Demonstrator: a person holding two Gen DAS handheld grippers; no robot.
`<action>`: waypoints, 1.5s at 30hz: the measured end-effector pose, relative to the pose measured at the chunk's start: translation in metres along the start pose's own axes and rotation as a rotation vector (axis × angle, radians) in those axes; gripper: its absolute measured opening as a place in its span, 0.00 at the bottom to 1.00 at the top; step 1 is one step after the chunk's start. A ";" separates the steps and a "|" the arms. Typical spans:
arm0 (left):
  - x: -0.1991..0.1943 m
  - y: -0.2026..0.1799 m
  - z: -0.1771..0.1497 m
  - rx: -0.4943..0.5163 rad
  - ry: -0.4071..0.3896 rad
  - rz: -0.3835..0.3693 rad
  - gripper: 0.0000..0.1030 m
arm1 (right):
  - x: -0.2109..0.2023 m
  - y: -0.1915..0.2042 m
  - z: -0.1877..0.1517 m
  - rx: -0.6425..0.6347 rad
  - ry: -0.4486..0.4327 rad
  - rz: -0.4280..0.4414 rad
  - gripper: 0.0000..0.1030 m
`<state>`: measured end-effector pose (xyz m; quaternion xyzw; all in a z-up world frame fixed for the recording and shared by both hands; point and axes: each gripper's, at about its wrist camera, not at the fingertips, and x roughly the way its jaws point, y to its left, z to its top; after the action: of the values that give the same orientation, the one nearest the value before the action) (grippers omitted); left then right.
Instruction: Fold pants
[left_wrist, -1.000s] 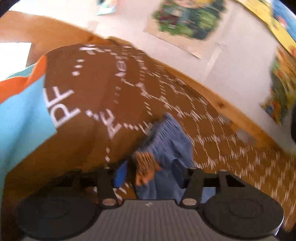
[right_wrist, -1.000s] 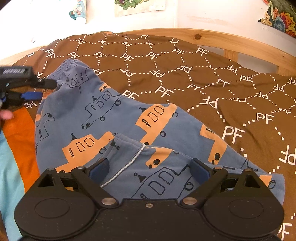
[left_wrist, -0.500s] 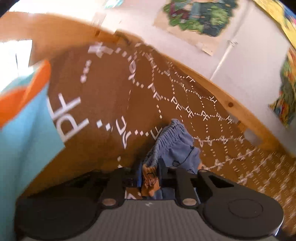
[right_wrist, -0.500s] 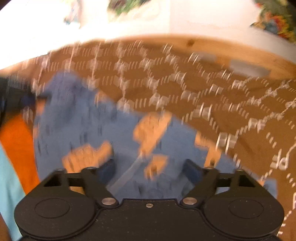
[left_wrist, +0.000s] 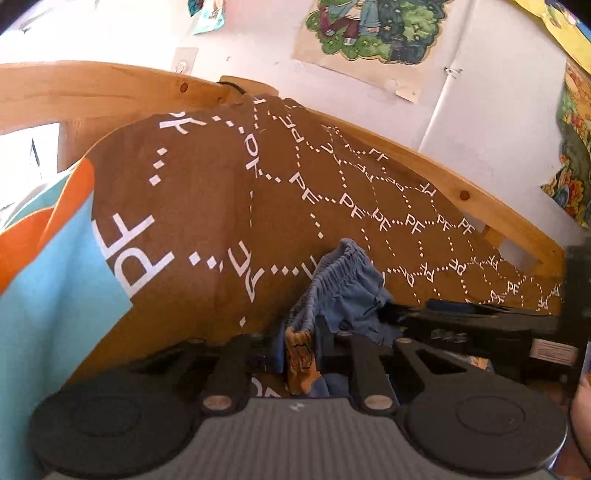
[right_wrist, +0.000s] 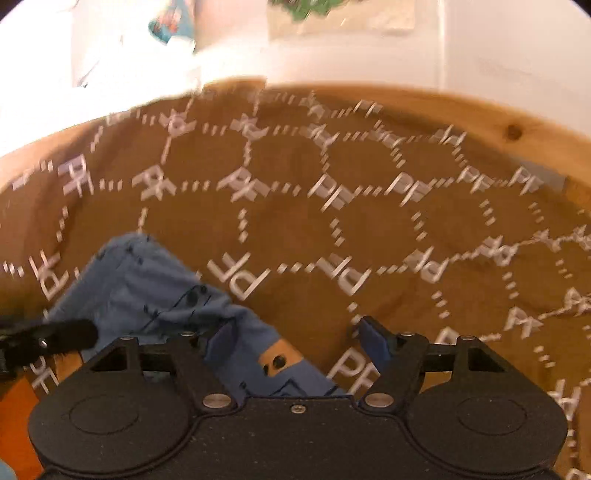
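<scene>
The blue pants with orange car prints lie on a brown "PF" bedcover (left_wrist: 207, 206). In the left wrist view my left gripper (left_wrist: 301, 350) is shut on a bunched corner of the gathered waistband (left_wrist: 343, 280), with blue and orange cloth pinched between the pads. In the right wrist view the right gripper (right_wrist: 297, 336) hangs just over the pants (right_wrist: 155, 291). Its jaws are closing; the edge of the cloth lies between them by the left finger, and the pads do not press on it. The left gripper's tip (right_wrist: 55, 334) shows at the left edge. The rest of the pants is hidden.
A curved wooden bed rail (left_wrist: 461, 188) runs behind the cover, below a white wall with posters (left_wrist: 373, 33). A light blue and orange sheet (left_wrist: 48, 280) lies at the left. The right gripper's black body (left_wrist: 480, 321) reaches in from the right in the left wrist view.
The left gripper's jaws went from apart to shut on the waistband corner. The right gripper travelled from over the pants' legs towards the waistband, and its jaws narrowed.
</scene>
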<state>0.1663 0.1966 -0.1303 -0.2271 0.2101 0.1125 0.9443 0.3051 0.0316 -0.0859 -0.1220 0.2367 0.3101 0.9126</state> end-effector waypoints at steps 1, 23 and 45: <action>0.000 0.000 0.000 -0.003 0.003 0.000 0.16 | -0.011 -0.005 0.001 0.015 -0.026 -0.012 0.72; -0.072 -0.149 -0.007 0.419 -0.082 -0.148 0.15 | -0.205 -0.063 -0.143 -0.030 0.038 -0.108 0.84; -0.056 -0.285 -0.136 0.760 0.201 -0.445 0.44 | -0.267 -0.174 -0.183 0.198 0.067 -0.306 0.84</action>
<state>0.1571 -0.1228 -0.1064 0.0865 0.2732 -0.2010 0.9367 0.1628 -0.3067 -0.0939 -0.0766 0.2749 0.1384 0.9484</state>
